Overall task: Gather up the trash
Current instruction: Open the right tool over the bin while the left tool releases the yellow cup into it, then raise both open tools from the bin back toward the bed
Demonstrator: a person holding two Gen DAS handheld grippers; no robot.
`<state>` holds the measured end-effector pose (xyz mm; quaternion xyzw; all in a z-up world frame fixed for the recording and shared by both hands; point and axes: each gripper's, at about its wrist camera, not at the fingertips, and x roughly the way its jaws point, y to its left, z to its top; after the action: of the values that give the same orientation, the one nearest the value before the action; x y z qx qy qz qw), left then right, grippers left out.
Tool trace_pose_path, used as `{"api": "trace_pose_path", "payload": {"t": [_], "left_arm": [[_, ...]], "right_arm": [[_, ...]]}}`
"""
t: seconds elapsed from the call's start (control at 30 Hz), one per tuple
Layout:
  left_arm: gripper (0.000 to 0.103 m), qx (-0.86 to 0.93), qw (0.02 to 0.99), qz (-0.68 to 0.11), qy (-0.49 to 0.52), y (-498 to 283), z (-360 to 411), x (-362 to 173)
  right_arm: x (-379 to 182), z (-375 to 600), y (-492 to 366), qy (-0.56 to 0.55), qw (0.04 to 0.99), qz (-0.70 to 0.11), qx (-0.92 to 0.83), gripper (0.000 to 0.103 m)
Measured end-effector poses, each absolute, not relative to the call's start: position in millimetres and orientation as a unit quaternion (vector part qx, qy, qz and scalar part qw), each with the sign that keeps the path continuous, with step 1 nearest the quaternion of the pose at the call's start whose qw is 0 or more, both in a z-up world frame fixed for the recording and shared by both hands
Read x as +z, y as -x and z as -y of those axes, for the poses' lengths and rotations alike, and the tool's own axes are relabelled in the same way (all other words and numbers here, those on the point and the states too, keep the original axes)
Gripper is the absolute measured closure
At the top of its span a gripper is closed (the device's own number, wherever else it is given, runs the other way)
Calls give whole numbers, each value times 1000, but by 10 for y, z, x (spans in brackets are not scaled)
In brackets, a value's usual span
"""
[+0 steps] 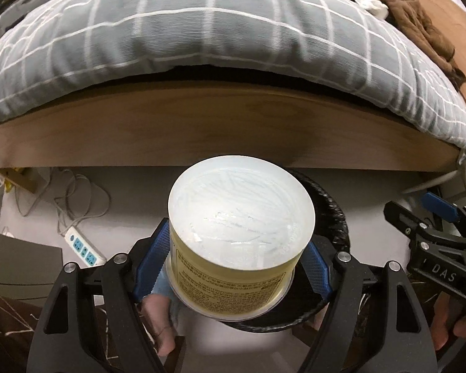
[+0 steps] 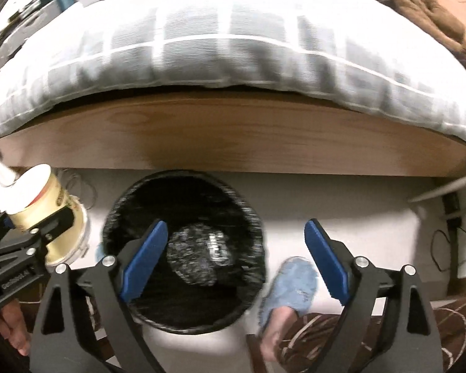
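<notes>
**A:** What is closest to us?

**B:** The left gripper (image 1: 236, 267). Its blue pads pinch a yellow tub (image 1: 239, 233) by its sides. The tub's flat pale end faces us.

**A:** Where is the tub next to the bin?

**B:** It hangs up in the air, over the near-left part of the black bin (image 2: 183, 248). It is not inside yet.

**A:** And the other one?

**B:** The right gripper (image 2: 236, 258) is over the bin too. Its jaws are spread wide, and nothing is between them.

**A:** Is anything in the bin?

**B:** Yes. Something crumpled and shiny (image 2: 198, 255) lies at the bottom, on the black bag. The picture is blurry, so I cannot say what it is.

**A:** So how far along is the job?

**B:** I think some trash is in already. The tub looks like it goes in next. It only has to be let go over the bin.

**A:** What is past the bin?

**B:** A wooden bed frame (image 1: 226, 127), just behind the bin. On top is a gray checked quilt (image 1: 202, 25). Far back there are more loose things on the bed, but they are too small to tell. There may be more to pick up there.
</notes>
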<state>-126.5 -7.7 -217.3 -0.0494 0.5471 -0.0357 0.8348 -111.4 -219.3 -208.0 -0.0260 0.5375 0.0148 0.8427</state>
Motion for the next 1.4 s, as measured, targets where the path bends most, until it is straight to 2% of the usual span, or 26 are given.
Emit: {"api": "trace_pose_path", "payload": {"t": [0.67, 0.73, 0.8, 0.9, 1.4], "left_arm": [[26, -80, 815, -573, 24, 1121, 814, -2304], [22, -81, 817, -571, 20, 1132, 822, -2317], [11, -70, 821, -567, 11, 1139, 782, -2365], [9, -59, 821, -568, 16, 1140, 751, -2387], [7, -48, 835, -548, 14, 1093, 566, -2221]], "right_arm": [[-2047, 3061, 1289, -11, 847, -527, -60, 14], [-2084, 3035, 1254, -14, 847, -528, -59, 14], [-2085, 3019, 1241, -14, 848, -528, -56, 14], [-2093, 2975, 1233, -8, 848, -528, -53, 14], [-1924, 2744, 1129, -5, 862, -506, -28, 14]]}}
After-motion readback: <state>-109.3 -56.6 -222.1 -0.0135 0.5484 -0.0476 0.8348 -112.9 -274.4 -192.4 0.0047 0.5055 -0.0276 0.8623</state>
